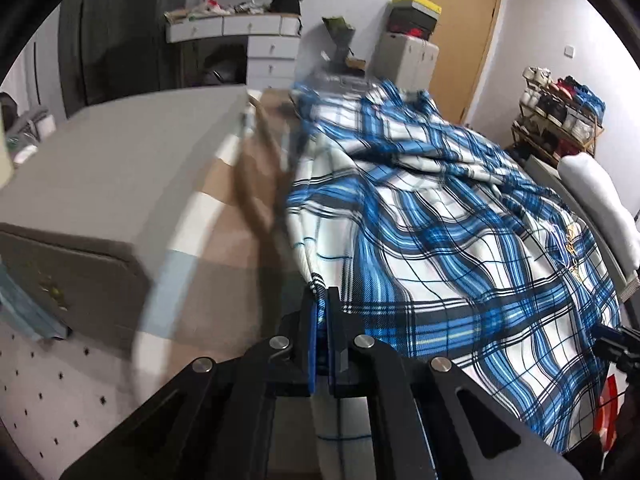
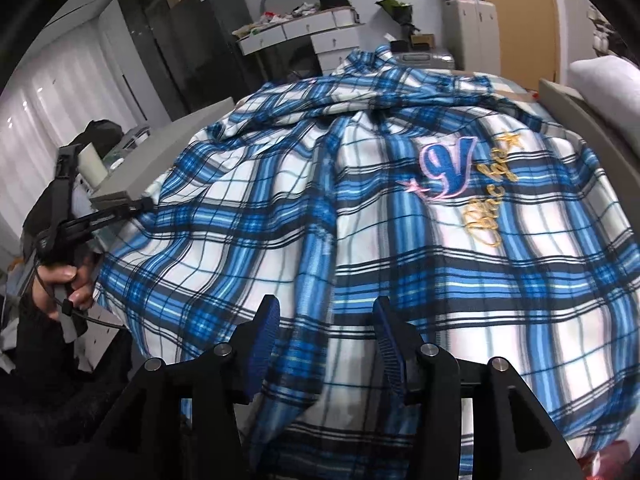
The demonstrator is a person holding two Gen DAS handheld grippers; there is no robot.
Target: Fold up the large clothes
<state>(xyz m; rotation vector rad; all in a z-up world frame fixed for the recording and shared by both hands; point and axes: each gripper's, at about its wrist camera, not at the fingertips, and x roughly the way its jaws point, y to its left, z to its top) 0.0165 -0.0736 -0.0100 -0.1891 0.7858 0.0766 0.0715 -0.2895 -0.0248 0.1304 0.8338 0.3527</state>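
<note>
A large blue, white and black plaid shirt lies spread over a bed, with pink and gold embroidery showing in the right wrist view. My left gripper is shut on the shirt's near left edge, the cloth pinched between the blue pads. It also shows in the right wrist view at the shirt's left edge, held by a hand. My right gripper is open, its blue pads either side of a fold of the shirt's lower part, low over the cloth.
The bed has a tan and white checked cover. A grey cabinet top stands to the left. A white pillow lies at the right. White drawers, a door and a shoe rack stand behind.
</note>
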